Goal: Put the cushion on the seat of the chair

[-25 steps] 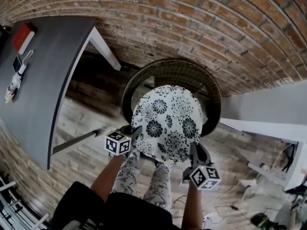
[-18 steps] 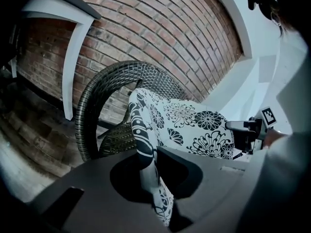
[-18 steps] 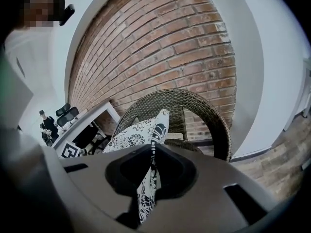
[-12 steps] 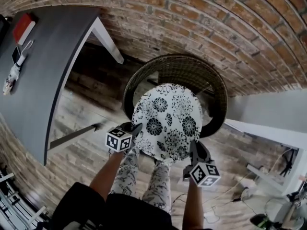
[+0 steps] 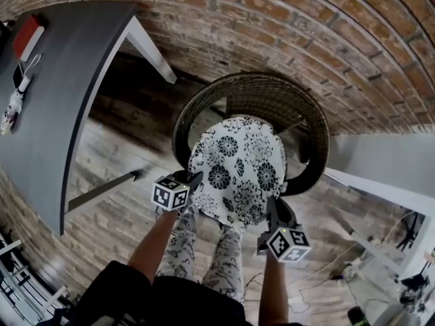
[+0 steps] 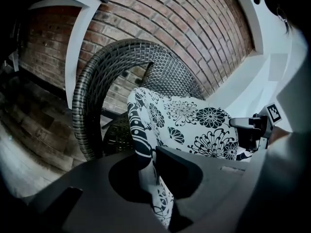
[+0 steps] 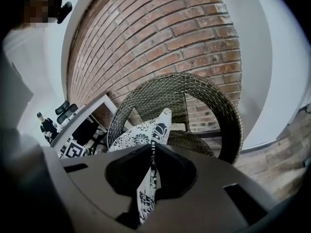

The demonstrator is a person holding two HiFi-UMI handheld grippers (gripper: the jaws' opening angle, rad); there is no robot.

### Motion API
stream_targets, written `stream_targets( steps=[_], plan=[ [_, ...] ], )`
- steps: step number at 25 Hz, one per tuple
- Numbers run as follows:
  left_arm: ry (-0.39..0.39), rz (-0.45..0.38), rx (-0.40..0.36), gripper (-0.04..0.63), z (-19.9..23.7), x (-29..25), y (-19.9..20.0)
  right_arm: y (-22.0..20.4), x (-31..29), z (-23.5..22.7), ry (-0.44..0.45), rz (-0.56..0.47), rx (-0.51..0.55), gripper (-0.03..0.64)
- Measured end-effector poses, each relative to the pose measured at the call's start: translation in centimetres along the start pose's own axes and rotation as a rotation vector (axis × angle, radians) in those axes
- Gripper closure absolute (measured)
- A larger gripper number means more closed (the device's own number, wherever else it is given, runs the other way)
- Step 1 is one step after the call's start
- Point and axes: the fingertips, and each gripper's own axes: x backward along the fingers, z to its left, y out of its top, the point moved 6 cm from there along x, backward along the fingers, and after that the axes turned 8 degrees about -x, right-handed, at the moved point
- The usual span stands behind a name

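A round white cushion with black flowers (image 5: 238, 172) hangs flat above the seat of a dark wicker tub chair (image 5: 299, 111). My left gripper (image 5: 192, 179) is shut on the cushion's near-left edge and my right gripper (image 5: 272, 209) is shut on its near-right edge. In the left gripper view the cushion (image 6: 189, 125) stretches away from the jaws toward the chair (image 6: 95, 89), with the right gripper (image 6: 250, 130) at its far side. In the right gripper view the cushion (image 7: 146, 135) runs edge-on from the jaws in front of the chair (image 7: 214, 106).
A grey table with white legs (image 5: 64, 87) stands left of the chair, with a red box (image 5: 27, 36) and small items on it. A brick wall (image 5: 292, 26) is behind the chair. A white ledge (image 5: 380, 189) lies to the right. The floor is wood plank (image 5: 115, 209).
Both grippers have carried the cushion a little farther forward, so it now covers more of the chair's seat opening. The chair looms larger in both gripper views.
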Motion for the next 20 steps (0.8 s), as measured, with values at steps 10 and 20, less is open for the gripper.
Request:
stream_targets(
  steps=[10,20],
  plan=[
    [0.012,0.091,-0.052,0.578,0.8,-2.1,-0.5,0.5,-2.1,-1.2,0.0,0.04,-0.001,0.594],
    [0.022,0.169,-0.018,0.532,1.5,-3.5,-1.7,0.0,-3.8,-1.9,0.005,0.064,-0.042,0.594]
  ],
)
